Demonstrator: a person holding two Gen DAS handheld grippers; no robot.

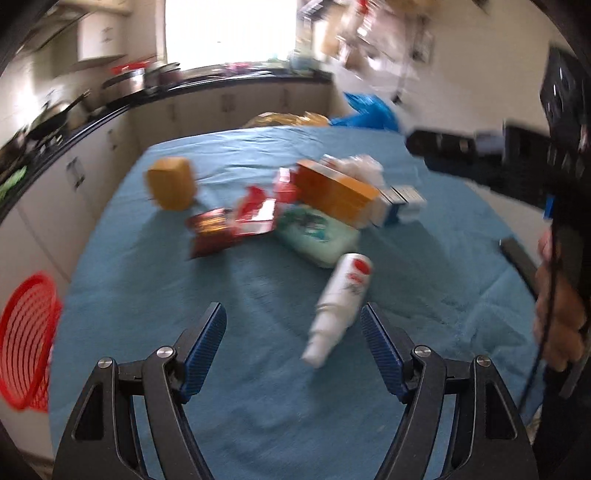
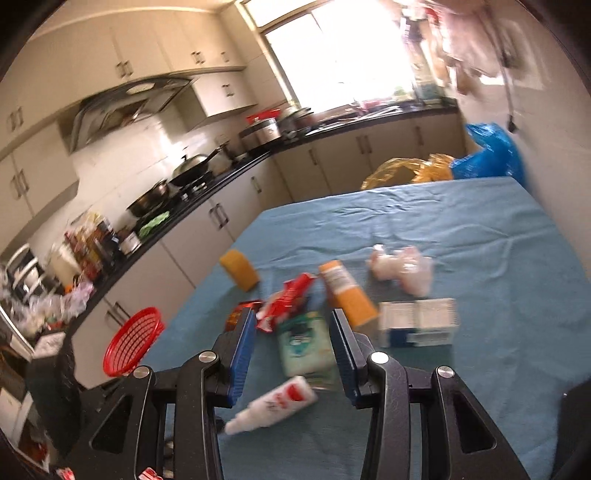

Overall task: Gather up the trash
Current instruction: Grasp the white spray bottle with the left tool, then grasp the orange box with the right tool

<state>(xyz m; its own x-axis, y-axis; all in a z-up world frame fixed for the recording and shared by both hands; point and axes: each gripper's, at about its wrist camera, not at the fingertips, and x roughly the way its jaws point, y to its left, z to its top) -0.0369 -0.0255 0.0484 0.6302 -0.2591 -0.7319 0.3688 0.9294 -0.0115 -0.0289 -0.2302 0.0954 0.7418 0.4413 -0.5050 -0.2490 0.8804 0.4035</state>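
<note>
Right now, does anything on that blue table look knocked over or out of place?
Yes. The white spray bottle lies on its side on the blue tablecloth rather than standing. Behind it, an orange carton, red wrappers and a green packet overlap in a loose heap. Nothing looks spilled.

Your left wrist camera looks forward over its own spread fingers, low and close above the blue tablecloth point(image 1: 258, 424), toward the window point(image 1: 229, 33), with the white spray bottle point(image 1: 338, 306) just ahead. Your right wrist camera sits higher and farther back, angled left toward the kitchen counter point(image 2: 207, 184). Both views share the trash pile, spray bottle point(image 2: 273, 404) and red basket point(image 1: 26, 343) point(image 2: 133, 339).
</note>
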